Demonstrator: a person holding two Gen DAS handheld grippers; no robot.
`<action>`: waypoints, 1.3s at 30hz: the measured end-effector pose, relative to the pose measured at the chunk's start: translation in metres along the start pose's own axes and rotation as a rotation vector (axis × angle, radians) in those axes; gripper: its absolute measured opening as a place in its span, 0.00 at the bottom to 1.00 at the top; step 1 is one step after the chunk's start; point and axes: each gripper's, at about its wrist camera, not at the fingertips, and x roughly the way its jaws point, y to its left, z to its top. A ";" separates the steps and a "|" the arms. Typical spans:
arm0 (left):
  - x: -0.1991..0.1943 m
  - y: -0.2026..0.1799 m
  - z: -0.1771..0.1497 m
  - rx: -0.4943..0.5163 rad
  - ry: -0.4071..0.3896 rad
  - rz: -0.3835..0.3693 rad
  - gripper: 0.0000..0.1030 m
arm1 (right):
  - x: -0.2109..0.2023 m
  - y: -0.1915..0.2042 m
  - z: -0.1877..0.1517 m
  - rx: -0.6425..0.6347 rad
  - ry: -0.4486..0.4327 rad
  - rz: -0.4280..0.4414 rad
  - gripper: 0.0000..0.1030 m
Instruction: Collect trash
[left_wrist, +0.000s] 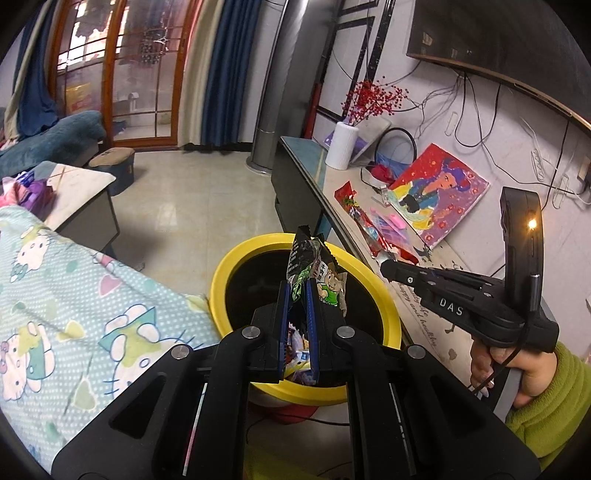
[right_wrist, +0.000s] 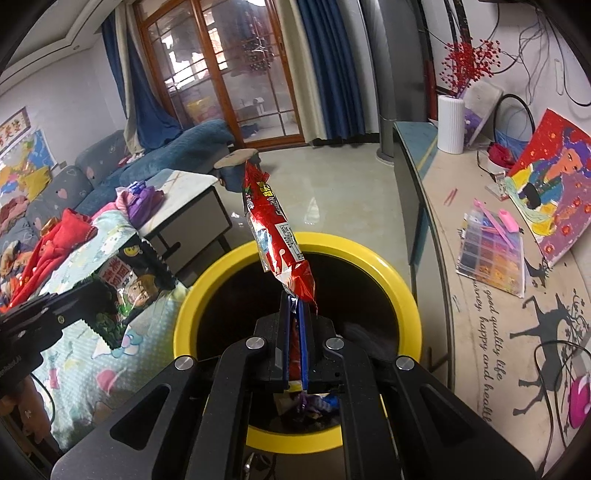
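Left wrist view showed the round bin (left_wrist: 384, 295) with a thick yellow plastic rim and a dark inside, standing on the floor between the bed cover (left_wrist: 74, 295) at 9 o'clock and the long low cabinet (left_wrist: 332, 184) at 2 o'clock. Probably it stood there so that both hands could reach it. Some small wrappers lay already at its bottom.

The left gripper (left_wrist: 298, 286) was closed on a green and black snack bag (left_wrist: 317, 273), crinkled, with a cartoon boy printed on it. The bag stood upright above the bin mouth, so I judged it was ready to be dropped.

In the right wrist view, the right gripper (right_wrist: 294, 299) was shut on the lower end of a long red snack bag (right_wrist: 273, 229), shiny foil, a little twisted. It also hung over the bin opening, at 12 o'clock from the fingers.

On the cabinet top at 3 o'clock remained a flat bead sheet (right_wrist: 491, 254) and pink plastic sticks (right_wrist: 495, 218); I could not tell if they were trash.
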 end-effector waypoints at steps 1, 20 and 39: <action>0.000 0.001 -0.001 0.002 0.003 -0.001 0.05 | 0.000 -0.002 -0.001 0.002 0.003 -0.002 0.04; 0.047 -0.015 0.003 0.031 0.073 0.000 0.06 | 0.015 -0.016 -0.014 0.053 0.071 0.002 0.08; 0.004 0.021 0.007 -0.060 -0.001 0.093 0.84 | -0.021 0.007 -0.016 -0.003 0.007 0.015 0.78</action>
